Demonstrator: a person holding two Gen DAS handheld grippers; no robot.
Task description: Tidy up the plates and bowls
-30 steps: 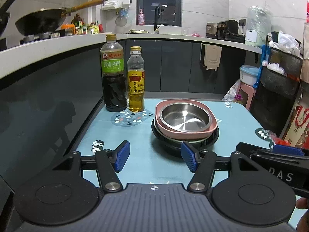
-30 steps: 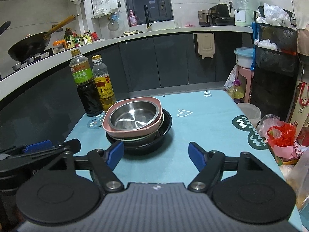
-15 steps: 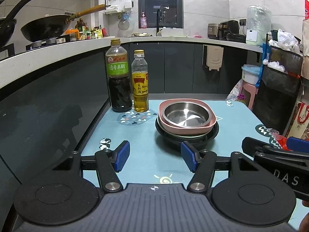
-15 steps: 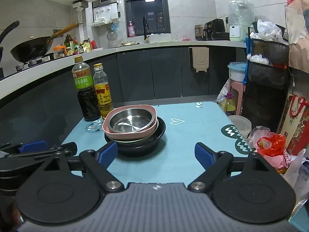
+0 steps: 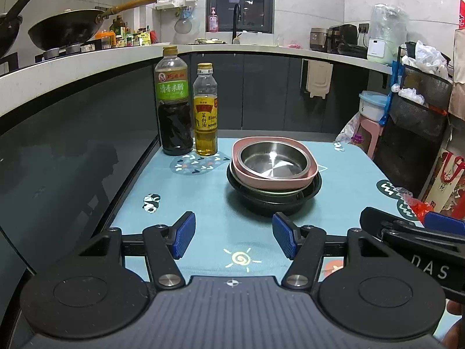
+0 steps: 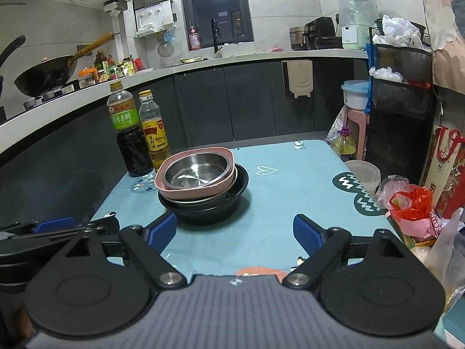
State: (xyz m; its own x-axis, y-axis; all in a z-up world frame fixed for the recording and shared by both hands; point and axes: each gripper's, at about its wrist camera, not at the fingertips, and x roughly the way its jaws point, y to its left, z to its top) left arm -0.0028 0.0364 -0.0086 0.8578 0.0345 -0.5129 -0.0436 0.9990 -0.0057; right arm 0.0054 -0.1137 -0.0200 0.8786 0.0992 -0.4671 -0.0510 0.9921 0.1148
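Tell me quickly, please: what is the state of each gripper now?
Left gripper: open, holding nothing, short of the bowl stack.
Right gripper: open, holding nothing.

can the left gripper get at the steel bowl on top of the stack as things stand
Probably yes: the left gripper is open and empty, the steel bowl sits uncovered on top, and only bare tablecloth lies between.
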